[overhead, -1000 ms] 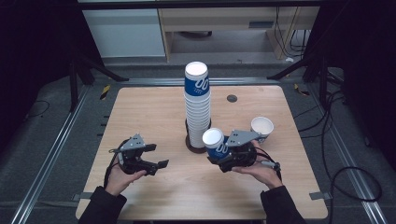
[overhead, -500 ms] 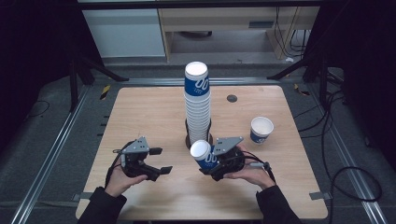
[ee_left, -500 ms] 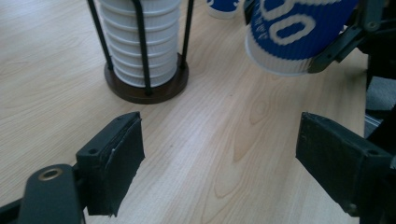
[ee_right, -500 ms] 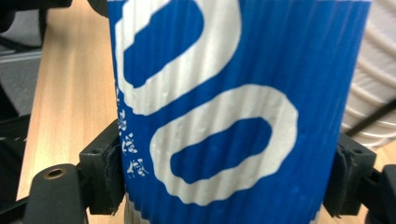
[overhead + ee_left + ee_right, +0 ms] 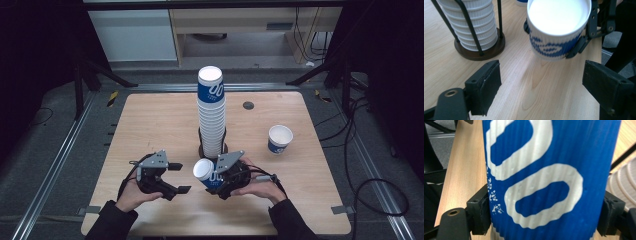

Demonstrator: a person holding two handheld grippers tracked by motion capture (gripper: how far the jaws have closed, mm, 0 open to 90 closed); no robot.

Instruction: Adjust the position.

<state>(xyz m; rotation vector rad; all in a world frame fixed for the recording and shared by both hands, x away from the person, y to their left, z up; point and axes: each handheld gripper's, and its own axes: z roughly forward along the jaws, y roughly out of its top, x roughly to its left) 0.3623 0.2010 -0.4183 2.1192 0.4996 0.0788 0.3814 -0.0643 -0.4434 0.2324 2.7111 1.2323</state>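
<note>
the right claw [image 5: 216, 181] pinches a blue-and-white cup [image 5: 206, 173] across its ribbed wall, one pad on each side, and holds it tilted with the mouth toward the left claw [image 5: 176, 177]. this grip on the wall leaves the rim and base free, which judged from the pose suits a handover or a regrip. the left claw is spread, with nothing between its pads [image 5: 489, 86]; the cup hangs just ahead of them, its open mouth facing the gap, clear of the table [image 5: 150, 120]. beyond the right claw, close by, a tall stack [image 5: 211, 112] of like cups stands upright in a wire holder [image 5: 477, 47] on a round dark base, the rods keeping the column from toppling. a second single cup [image 5: 279, 139] stands upright well off to the right claw's far side. the table is pale wood grain, with a small dark disc [image 5: 248, 105] set near its far edge. around it lie grey floor, metal rails [image 5: 55, 165] and loose cables [image 5: 370, 195]; the room behind is dim.
</note>
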